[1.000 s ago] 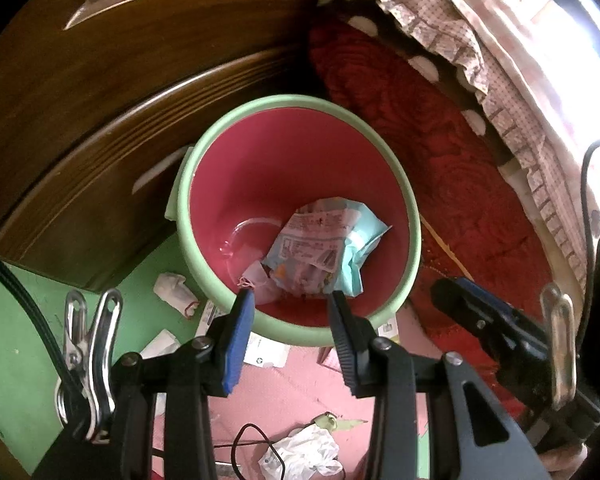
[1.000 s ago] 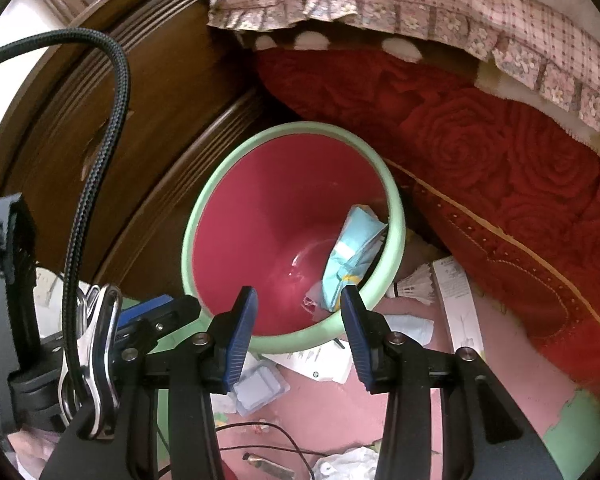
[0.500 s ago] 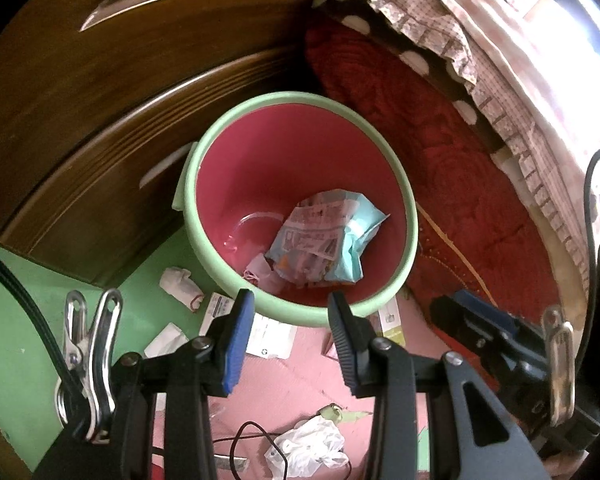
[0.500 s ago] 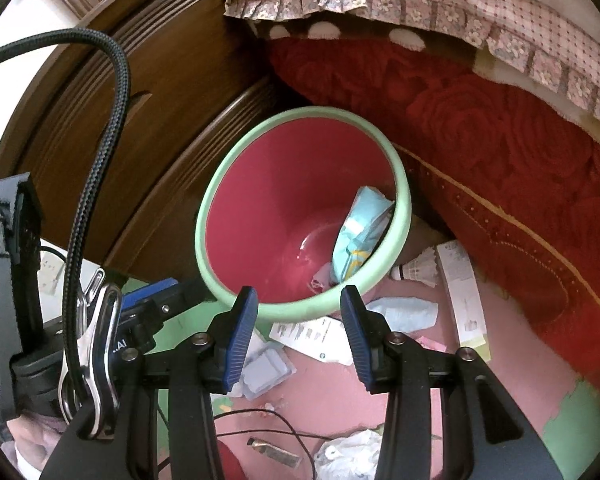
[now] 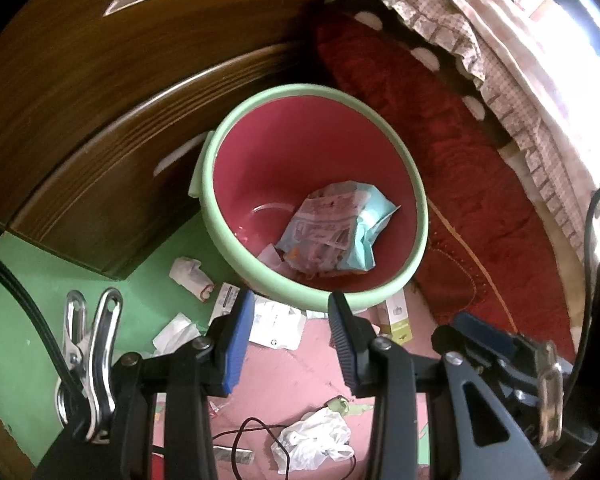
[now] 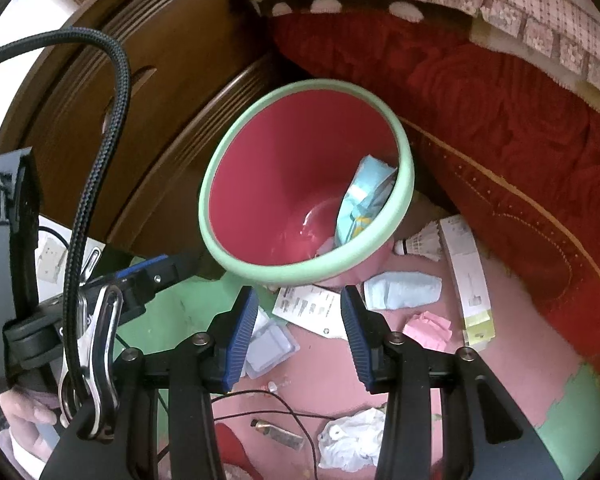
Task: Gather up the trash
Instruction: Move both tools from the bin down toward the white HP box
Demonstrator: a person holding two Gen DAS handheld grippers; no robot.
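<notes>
Daylight glares, blown out, at the far right; fisheye bending and dark vignette ring both views; focus sharp.

I see a glossy plastic bin (image 5: 314,100), its red inside wet-looking, and dark varnished wood on the cabinet (image 5: 100,92). The red blanket (image 6: 500,120) looks plush and embossed. My gripper pads (image 6: 244,332) are ribbed, probably rubber. The crumpled bag (image 6: 352,440) is thin plastic.

1. My left gripper (image 5: 290,310) points steeply down, jaws parted, nothing between the pads.
2. My right gripper (image 6: 298,306) points down likewise, jaws apart and empty.
3. Both hang side by side.
</notes>
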